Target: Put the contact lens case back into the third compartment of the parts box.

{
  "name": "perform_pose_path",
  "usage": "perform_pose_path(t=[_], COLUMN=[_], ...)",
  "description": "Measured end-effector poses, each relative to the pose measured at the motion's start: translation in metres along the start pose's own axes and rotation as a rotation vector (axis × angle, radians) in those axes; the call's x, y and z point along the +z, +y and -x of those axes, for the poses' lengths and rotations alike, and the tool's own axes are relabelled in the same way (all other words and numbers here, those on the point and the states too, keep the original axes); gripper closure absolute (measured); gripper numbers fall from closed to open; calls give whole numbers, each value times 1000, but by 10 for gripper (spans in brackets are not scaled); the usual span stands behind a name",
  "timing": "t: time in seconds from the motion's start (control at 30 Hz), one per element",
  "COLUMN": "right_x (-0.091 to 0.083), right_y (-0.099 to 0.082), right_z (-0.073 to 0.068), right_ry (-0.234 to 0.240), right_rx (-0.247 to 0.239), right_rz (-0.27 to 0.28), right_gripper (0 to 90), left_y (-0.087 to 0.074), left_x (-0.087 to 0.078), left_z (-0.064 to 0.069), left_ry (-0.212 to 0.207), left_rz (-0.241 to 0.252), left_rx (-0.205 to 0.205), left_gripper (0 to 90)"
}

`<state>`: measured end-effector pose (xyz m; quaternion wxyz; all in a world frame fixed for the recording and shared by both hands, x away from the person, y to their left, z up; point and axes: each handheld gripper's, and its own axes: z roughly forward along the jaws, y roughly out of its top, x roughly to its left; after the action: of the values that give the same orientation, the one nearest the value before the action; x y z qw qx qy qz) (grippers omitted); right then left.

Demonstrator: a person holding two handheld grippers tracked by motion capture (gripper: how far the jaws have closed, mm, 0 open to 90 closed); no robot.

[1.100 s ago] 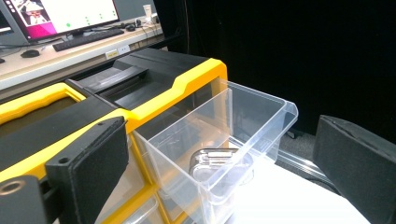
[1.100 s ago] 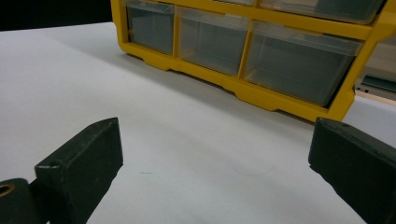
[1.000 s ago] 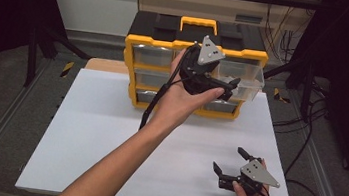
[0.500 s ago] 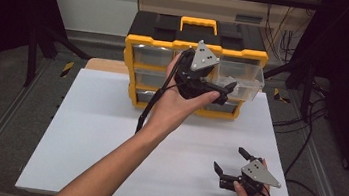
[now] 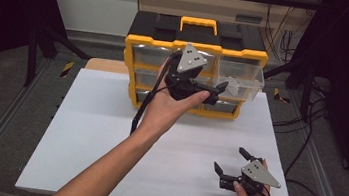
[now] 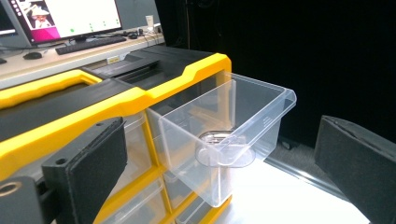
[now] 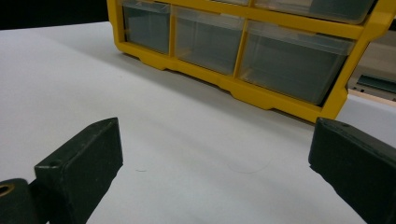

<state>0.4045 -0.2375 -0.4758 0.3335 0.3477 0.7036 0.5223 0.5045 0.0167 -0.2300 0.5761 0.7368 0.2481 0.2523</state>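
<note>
A yellow and black organizer (image 5: 198,35) with clear drawers stands at the back of the white table (image 5: 82,137). Its upper right drawer (image 5: 242,81) is pulled out, and it looks empty in the left gripper view (image 6: 233,126). My left gripper (image 5: 215,93) is held in the air just in front of the cabinet, beside that drawer. Its jaws are open with nothing between them (image 6: 222,140). My right gripper (image 5: 229,158) rests low near the table's front right, open and empty (image 7: 215,140), facing the cabinet's bottom row of drawers (image 7: 289,60).
A yellow carrying handle (image 5: 198,24) sits on the organizer's black lid. Black stand legs (image 5: 44,36) and cables (image 5: 310,125) flank the table. A desk with a monitor (image 6: 70,18) and keyboard lies behind the cabinet. White tabletop stretches between the grippers.
My left gripper has drawn back a little from the pulled-out drawer, to the left and toward the person. The right gripper has stayed put.
</note>
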Motion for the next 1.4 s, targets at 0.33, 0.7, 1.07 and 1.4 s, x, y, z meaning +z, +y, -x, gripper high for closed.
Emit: perform_pose_path(t=[0.33, 0.7, 1.07, 1.4], right_x=[1, 1, 1, 1], right_y=[1, 1, 1, 1], right_z=[-1, -2, -1, -1], right_ry=[4, 1, -2, -3], right_rx=[-8, -5, -8, -7], right_rz=[-2, -4, -2, -3], right_gripper=[32, 32, 31, 31], left_y=[-10, -21, -28, -33], left_x=[-8, -13, -19, -25], left_z=[-8, -13, -20, -25], left_ry=[17, 25, 39, 47], left_rz=[1, -4, 0, 4], left_rx=[2, -3, -10, -19], left_gripper=[24, 25, 24, 24])
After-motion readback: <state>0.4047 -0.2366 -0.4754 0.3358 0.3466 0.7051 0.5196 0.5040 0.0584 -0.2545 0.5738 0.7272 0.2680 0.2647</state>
